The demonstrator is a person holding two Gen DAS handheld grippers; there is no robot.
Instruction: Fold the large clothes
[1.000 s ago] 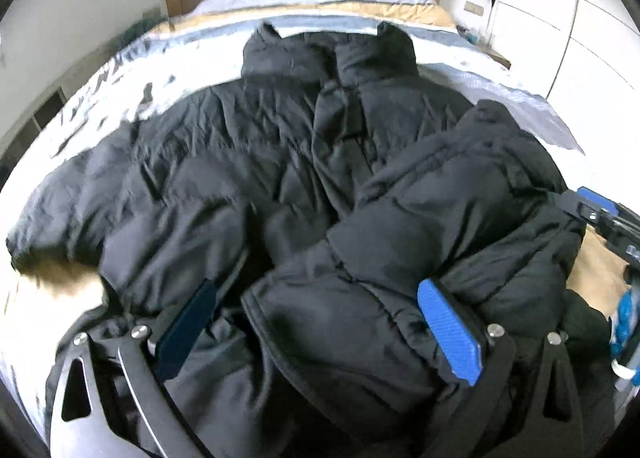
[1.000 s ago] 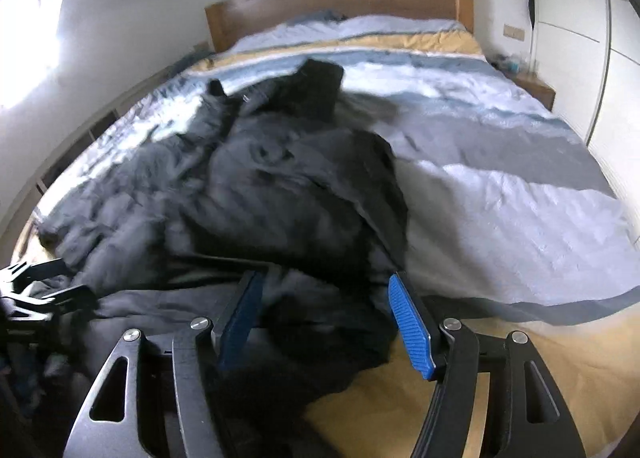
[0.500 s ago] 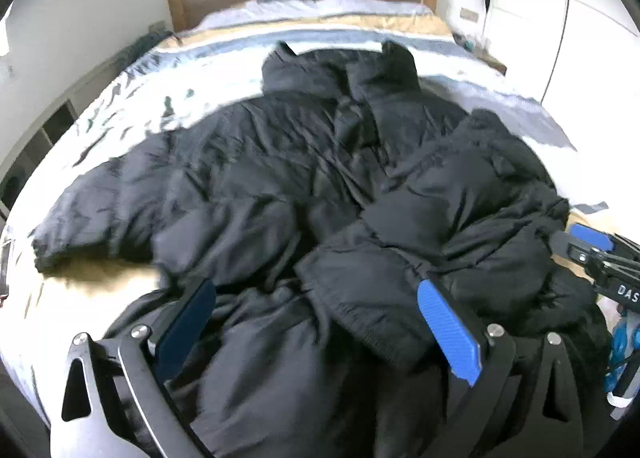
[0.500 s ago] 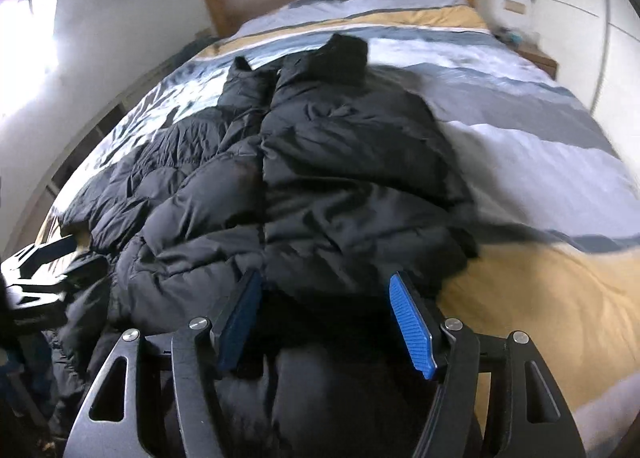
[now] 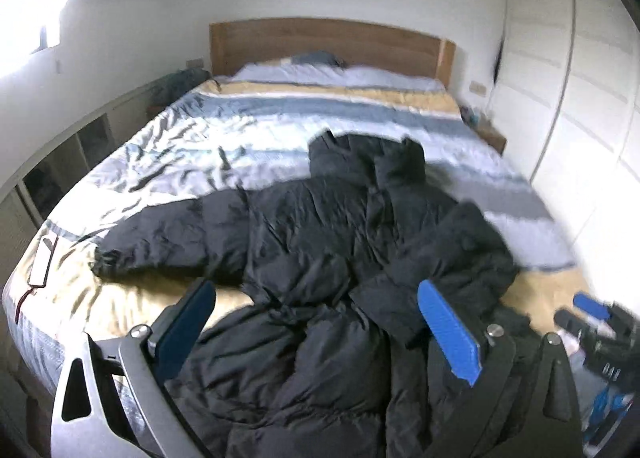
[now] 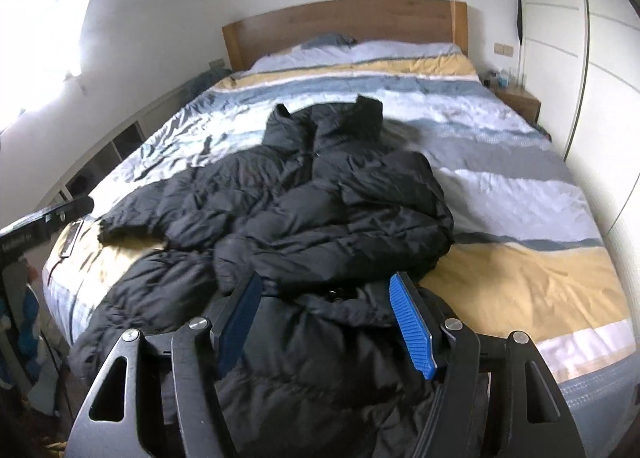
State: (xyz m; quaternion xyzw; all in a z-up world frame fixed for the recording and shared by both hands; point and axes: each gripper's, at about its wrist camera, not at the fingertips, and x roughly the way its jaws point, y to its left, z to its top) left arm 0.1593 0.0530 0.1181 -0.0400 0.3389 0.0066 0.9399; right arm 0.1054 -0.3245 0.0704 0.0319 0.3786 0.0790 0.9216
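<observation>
A black puffer jacket point(image 5: 320, 225) point(image 6: 320, 209) lies face up on the striped bed point(image 5: 224, 145) point(image 6: 520, 185), collar toward the headboard. Its right sleeve is folded across the chest and the other sleeve point(image 5: 160, 234) is stretched out to the left. The hem hangs over the foot of the bed. My left gripper point(image 5: 316, 290) has its blue pads wide apart, with the bulky hem filling the gap. My right gripper point(image 6: 325, 280) holds the hem the same way further right. It also shows in the left wrist view as the right gripper point(image 5: 592, 310) at the right edge.
A phone with a cable point(image 5: 42, 258) point(image 6: 70, 238) lies on the bed's near left corner. White wardrobe doors point(image 6: 600, 77) line the right side, with a wooden nightstand point(image 6: 516, 99) by the headboard point(image 6: 344, 25). Low shelving point(image 5: 60, 161) runs along the left wall.
Both grippers have drawn back and risen from the bed. The jacket has slid with them toward the foot, its collar now several stripes further from the pillows. More of the room shows.
</observation>
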